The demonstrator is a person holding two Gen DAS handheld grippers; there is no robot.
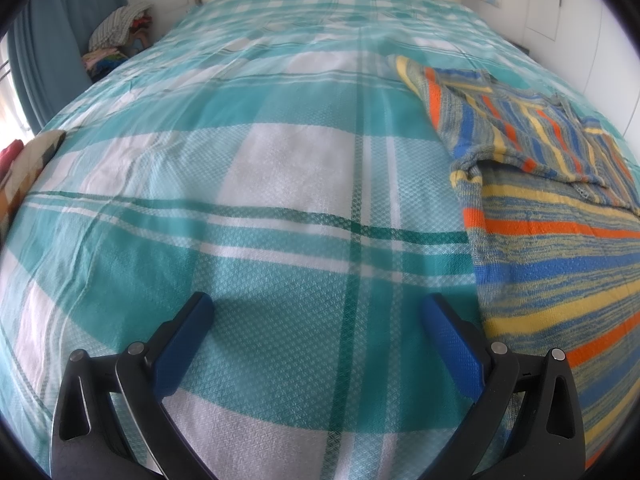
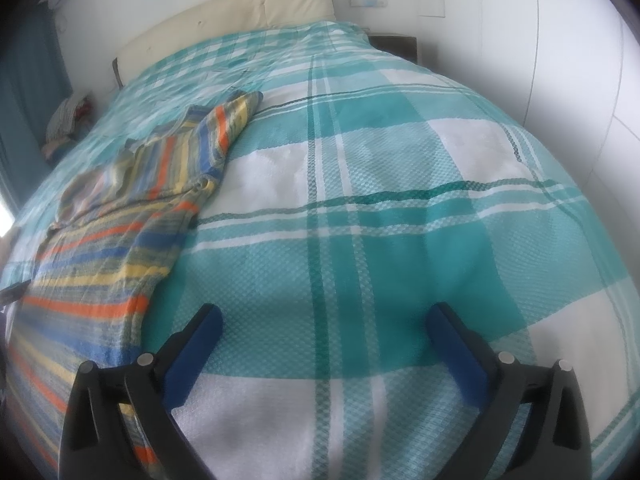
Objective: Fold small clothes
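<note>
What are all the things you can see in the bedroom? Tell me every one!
striped sweater: one, blue, orange and yellow, lying on the bed, part folded over itself
bedspread: one, teal and white checks, covering the bed
headboard: one, cream, at the far end of the bed
clothes pile: one, mixed colours, beside the bed by the curtain
curtain: one, blue, far left
patterned cushion: one, many colours, at the bed's left edge
left tongs: one, black with blue pads, open over the bedspread
right tongs: one, black with blue pads, open over the bedspread
</note>
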